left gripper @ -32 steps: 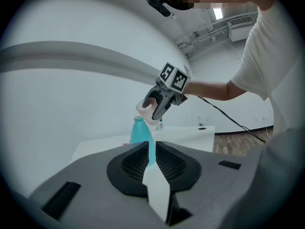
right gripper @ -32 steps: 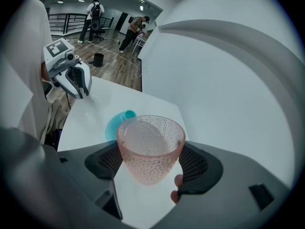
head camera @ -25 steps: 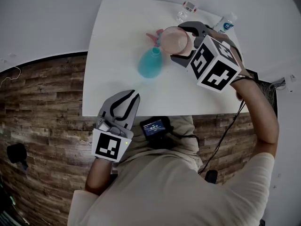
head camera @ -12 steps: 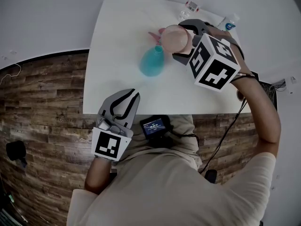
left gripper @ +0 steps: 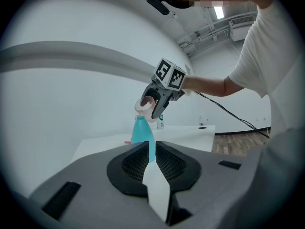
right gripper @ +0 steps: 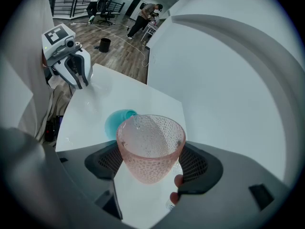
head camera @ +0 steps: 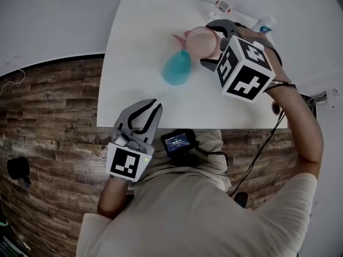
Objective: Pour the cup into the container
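Observation:
A pink dimpled cup (head camera: 199, 40) hangs tilted over the mouth of a blue bottle-shaped container (head camera: 175, 71) on the white table (head camera: 134, 47). My right gripper (head camera: 211, 45) is shut on the cup, one jaw on each side of it. In the right gripper view the cup (right gripper: 150, 147) fills the space between the pads, with the container (right gripper: 118, 121) just below its rim. The left gripper view shows the cup (left gripper: 145, 105) tipped above the container (left gripper: 142, 131). My left gripper (head camera: 154, 107) rests at the table's front edge, jaws together and holding nothing.
Two clear plastic bottles (head camera: 227, 0) (head camera: 265, 24) stand at the table's far right corner. A small pink object (head camera: 177, 37) lies behind the container. A device with a lit screen (head camera: 177, 142) sits at the person's waist. Wood floor surrounds the table; people stand far off (right gripper: 147, 14).
The cup in my right gripper has tipped a little further towards the container's mouth. The left gripper has stayed where it was.

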A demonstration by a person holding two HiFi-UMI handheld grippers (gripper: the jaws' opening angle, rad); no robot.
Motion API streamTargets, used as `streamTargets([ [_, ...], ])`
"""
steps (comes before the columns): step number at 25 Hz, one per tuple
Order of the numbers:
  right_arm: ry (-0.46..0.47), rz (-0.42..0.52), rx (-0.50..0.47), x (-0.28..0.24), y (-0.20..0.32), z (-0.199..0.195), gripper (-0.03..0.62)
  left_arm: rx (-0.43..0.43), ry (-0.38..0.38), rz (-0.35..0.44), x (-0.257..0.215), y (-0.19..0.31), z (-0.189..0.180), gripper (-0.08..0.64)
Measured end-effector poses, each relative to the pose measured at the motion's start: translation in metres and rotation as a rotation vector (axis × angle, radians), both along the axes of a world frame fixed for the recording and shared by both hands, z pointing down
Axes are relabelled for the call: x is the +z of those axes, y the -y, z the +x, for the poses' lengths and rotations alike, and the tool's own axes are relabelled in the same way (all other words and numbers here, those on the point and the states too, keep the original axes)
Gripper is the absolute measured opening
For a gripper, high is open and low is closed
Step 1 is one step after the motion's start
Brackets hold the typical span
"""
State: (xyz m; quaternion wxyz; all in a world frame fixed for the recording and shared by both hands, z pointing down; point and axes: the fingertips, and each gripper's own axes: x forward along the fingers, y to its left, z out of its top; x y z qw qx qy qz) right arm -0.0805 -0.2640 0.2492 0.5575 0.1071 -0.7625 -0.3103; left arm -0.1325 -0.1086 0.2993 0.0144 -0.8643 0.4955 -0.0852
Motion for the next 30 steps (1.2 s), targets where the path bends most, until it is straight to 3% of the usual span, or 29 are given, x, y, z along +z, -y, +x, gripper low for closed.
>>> streamTargets([
  [30, -0.055, 0.076, 0.0, -0.0077, 0.0051, 0.0037, 0.371, 0.0, 0.004, -0.003, 0.0013, -0.0034, 0.0019, 0.04],
])
